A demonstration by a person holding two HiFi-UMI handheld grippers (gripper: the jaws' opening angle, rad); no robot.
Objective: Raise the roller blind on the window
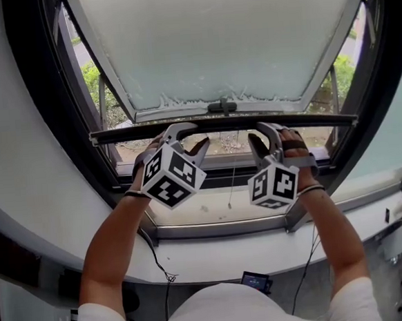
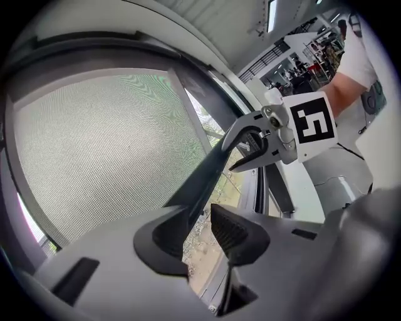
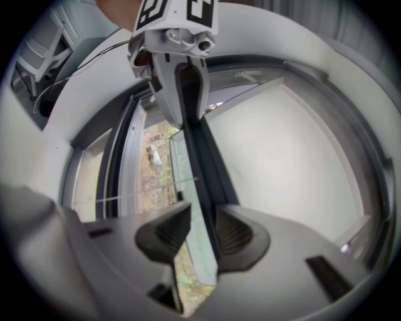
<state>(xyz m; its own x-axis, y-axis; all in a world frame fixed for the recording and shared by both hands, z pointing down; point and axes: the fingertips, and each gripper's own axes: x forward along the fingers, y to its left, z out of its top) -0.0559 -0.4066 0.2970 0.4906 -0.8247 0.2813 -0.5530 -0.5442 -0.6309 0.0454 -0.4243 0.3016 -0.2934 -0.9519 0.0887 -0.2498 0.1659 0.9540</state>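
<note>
The pale roller blind (image 1: 219,37) covers the upper window, and its dark bottom bar (image 1: 309,121) runs across just above my hands. My left gripper (image 1: 182,138) reaches up around the bar left of centre, and my right gripper (image 1: 268,136) does the same right of centre. In the left gripper view the bar (image 2: 207,175) passes between the left gripper's (image 2: 197,229) jaws, lying against one jaw with daylight beside the other pad. In the right gripper view the bar (image 3: 203,163) runs between the right gripper's (image 3: 202,229) pads, close to one and apart from the other.
Below the bar lie the open gap to the garden and the white sill (image 1: 212,211). A thin pull cord (image 1: 229,189) hangs at the middle. A window handle (image 1: 222,107) sits just above the bar. The dark window frame (image 1: 52,119) flanks both sides.
</note>
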